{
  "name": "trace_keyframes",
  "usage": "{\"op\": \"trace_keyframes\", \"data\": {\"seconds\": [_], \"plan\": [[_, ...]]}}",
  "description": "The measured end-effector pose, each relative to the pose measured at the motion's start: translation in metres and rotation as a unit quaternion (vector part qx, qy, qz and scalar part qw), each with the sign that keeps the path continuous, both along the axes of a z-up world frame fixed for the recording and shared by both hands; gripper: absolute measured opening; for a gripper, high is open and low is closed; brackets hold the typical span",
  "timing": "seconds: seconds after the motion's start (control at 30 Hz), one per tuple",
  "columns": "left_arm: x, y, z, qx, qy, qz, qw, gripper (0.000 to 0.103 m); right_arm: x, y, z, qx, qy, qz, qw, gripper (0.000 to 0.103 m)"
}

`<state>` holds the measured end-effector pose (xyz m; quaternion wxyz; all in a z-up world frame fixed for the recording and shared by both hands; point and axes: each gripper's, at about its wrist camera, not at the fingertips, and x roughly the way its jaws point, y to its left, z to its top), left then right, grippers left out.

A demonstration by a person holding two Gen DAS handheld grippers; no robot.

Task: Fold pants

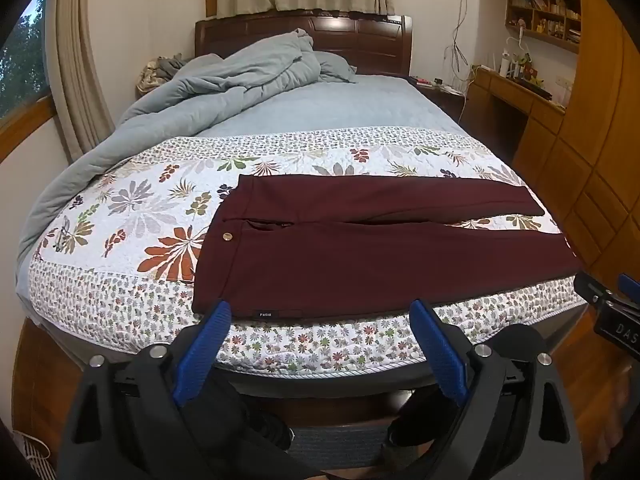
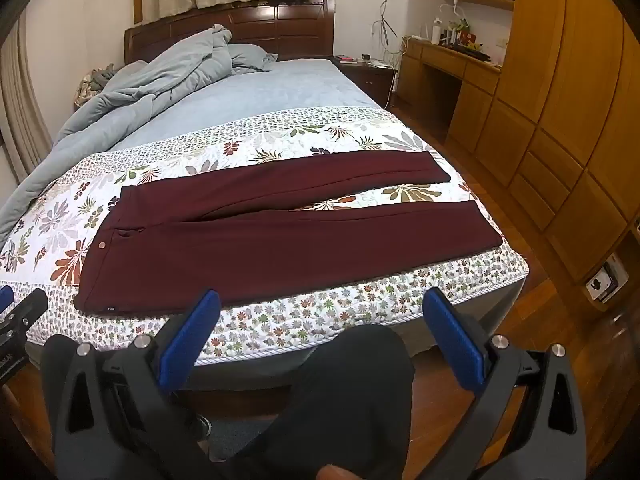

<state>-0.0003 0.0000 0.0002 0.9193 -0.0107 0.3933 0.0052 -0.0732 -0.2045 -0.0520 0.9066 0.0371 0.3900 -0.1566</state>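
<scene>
Dark maroon pants (image 1: 360, 248) lie flat and unfolded across the foot of the bed, waistband to the left, two legs running right with a gap between them; they also show in the right wrist view (image 2: 280, 236). A round metal button (image 1: 228, 237) sits at the waist. My left gripper (image 1: 320, 312) is open and empty, held just off the bed's front edge near the waistband. My right gripper (image 2: 322, 300) is open and empty, off the front edge, in front of the near leg.
A floral quilt (image 1: 132, 216) covers the bed's foot. A crumpled grey-blue duvet (image 1: 224, 76) lies at the back left by the dark headboard (image 1: 360, 36). Wooden cabinets (image 2: 560, 120) and a desk (image 2: 448, 60) stand to the right. The person's knee (image 2: 352, 364) is below the right gripper.
</scene>
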Motion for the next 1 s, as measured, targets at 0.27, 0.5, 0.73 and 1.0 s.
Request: {"op": "trace_keyframes", "data": {"seconds": [0.27, 0.5, 0.73, 1.0], "plan": [[0.0003, -0.0001, -0.0003, 0.0, 0.004, 0.0, 1.0, 0.091, 0.0001, 0.0001, 0.0005, -0.001, 0.002, 0.0, 1.0, 0.101], [-0.0006, 0.0004, 0.0004, 0.0, 0.004, 0.0, 1.0, 0.091, -0.0007, 0.0, 0.0015, -0.001, 0.002, 0.0, 1.0, 0.101], [-0.0016, 0.0031, 0.0002, -0.001, 0.005, 0.0, 1.0, 0.091, -0.0007, 0.0003, 0.0022, -0.002, 0.003, 0.001, 1.0, 0.101], [-0.0001, -0.0012, -0.0001, 0.003, 0.006, 0.0, 1.0, 0.091, -0.0011, 0.0001, 0.0029, -0.001, 0.004, 0.001, 1.0, 0.101]]}}
